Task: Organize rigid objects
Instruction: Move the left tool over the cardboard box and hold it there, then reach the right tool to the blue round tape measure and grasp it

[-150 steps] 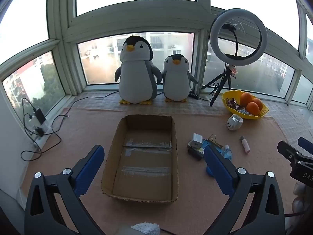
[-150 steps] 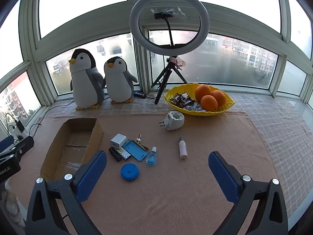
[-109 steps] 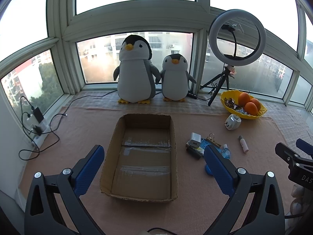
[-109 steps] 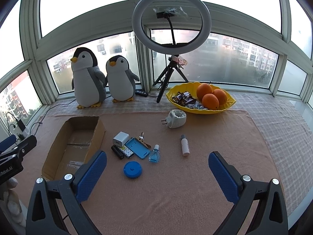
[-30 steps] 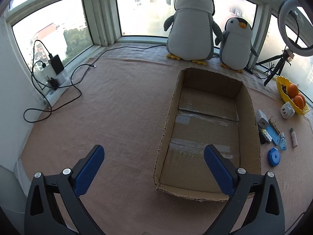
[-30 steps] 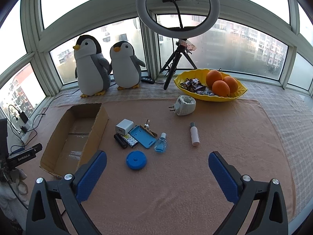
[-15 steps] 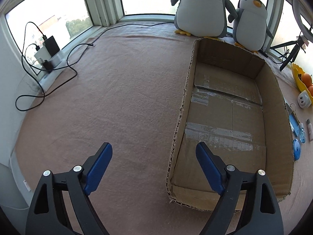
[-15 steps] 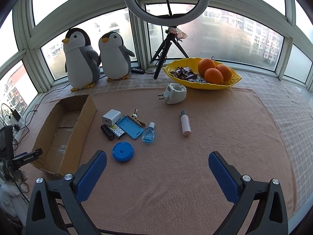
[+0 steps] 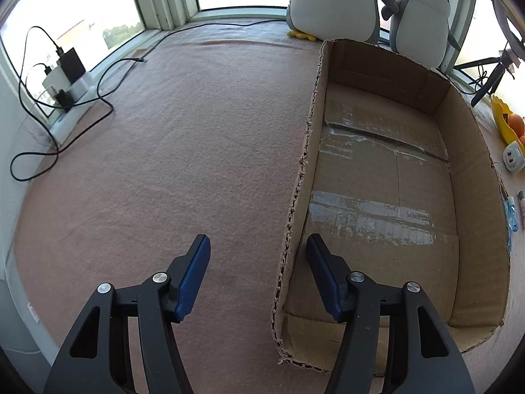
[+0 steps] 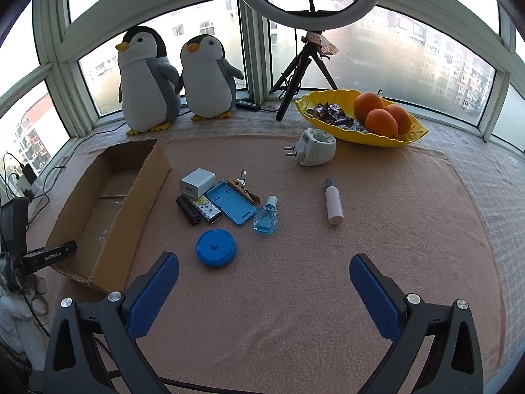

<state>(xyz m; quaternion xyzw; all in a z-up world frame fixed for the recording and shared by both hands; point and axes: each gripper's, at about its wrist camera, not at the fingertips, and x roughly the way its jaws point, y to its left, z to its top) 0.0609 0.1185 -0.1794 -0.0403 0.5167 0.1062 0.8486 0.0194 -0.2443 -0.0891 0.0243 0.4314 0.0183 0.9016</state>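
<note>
An empty cardboard box [image 9: 466,197] lies open on the pink cloth; it also shows in the right wrist view [image 10: 151,180]. My left gripper [image 9: 257,249] is open and straddles the box's near left wall, one finger outside, one inside. Right of the box lie a white charger [image 10: 197,182], a black cylinder [image 10: 188,210], a patterned lighter [image 10: 208,210], a blue case [image 10: 234,207], a clip with a key ring [image 10: 242,185], a small blue bottle [image 10: 266,218], a blue round disc [image 10: 216,248], a white tube [image 10: 334,202] and a white plug adapter [image 10: 313,147]. My right gripper [image 10: 264,272] is open and empty, just in front of the disc.
Two plush penguins [image 10: 177,82] stand at the window. A ring light on a tripod [image 10: 306,49] and a yellow bowl [image 10: 410,138] with oranges and sweets stand at the back right. A power strip with cables [image 9: 65,78] lies at the far left edge.
My left gripper has moved down and left to the box's left wall and its fingers have narrowed around it. My right gripper has come slightly closer to the small objects.
</note>
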